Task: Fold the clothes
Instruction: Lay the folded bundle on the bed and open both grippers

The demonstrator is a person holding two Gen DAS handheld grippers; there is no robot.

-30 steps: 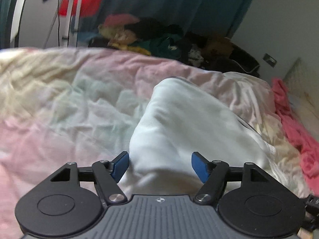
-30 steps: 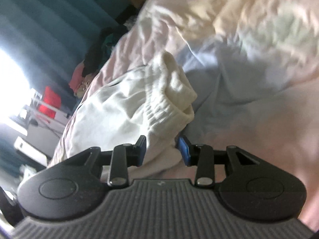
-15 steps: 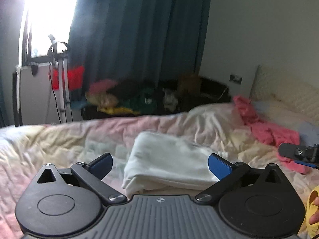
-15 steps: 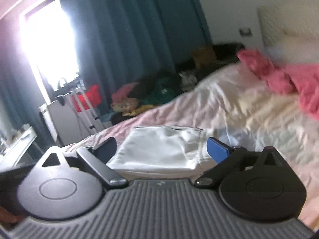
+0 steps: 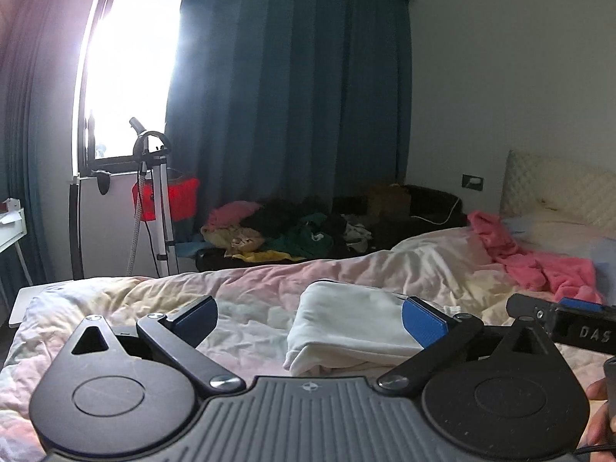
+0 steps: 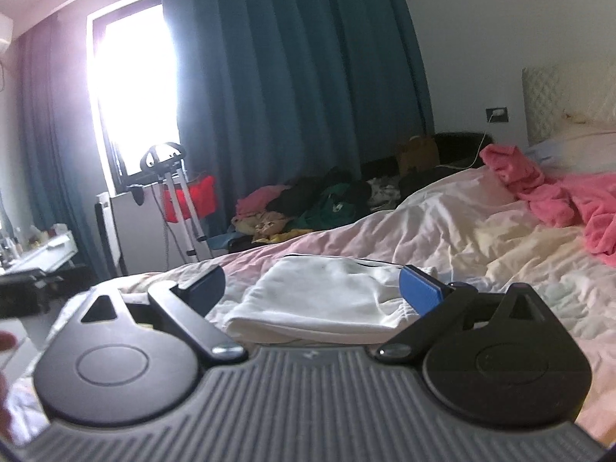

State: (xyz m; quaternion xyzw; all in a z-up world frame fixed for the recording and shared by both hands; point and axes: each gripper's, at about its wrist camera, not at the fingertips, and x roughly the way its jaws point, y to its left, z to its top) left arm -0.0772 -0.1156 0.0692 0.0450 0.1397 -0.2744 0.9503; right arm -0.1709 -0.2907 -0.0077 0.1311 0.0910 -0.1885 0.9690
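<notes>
Left wrist view: the left gripper point(image 5: 310, 317) hovers above the bed with its blue pads spread wide and nothing between them.
Right wrist view: the right gripper point(image 6: 312, 288) is likewise spread wide and empty, hanging above the bed's near edge.
Jaw motion: both pairs have just been opening; the white cloth that sat between them now lies free.
Garment: the folded white garment point(image 5: 354, 327) rests flat on the pastel duvet point(image 5: 250, 288), a compact rectangle with its layered edges towards the cameras, touching neither gripper.
Same garment, right view: folded white garment point(image 6: 327, 296) lies just beyond the pads, its ribbed hem at the right end.
Other gripper: the right gripper's body shows at the right edge of the left view point(image 5: 566, 323), apart from the garment.
Step in hand: this piece looks finished and released; both hands are clear of it.
Still unfolded: a pink garment point(image 5: 539, 265) lies crumpled near the headboard, and a clothes pile point(image 5: 285, 231) sits beyond the bed.
Next move: probably reach for the pink garment, pinch it at two corners and spread it flat on the open duvet, clear of the folded one.
</notes>
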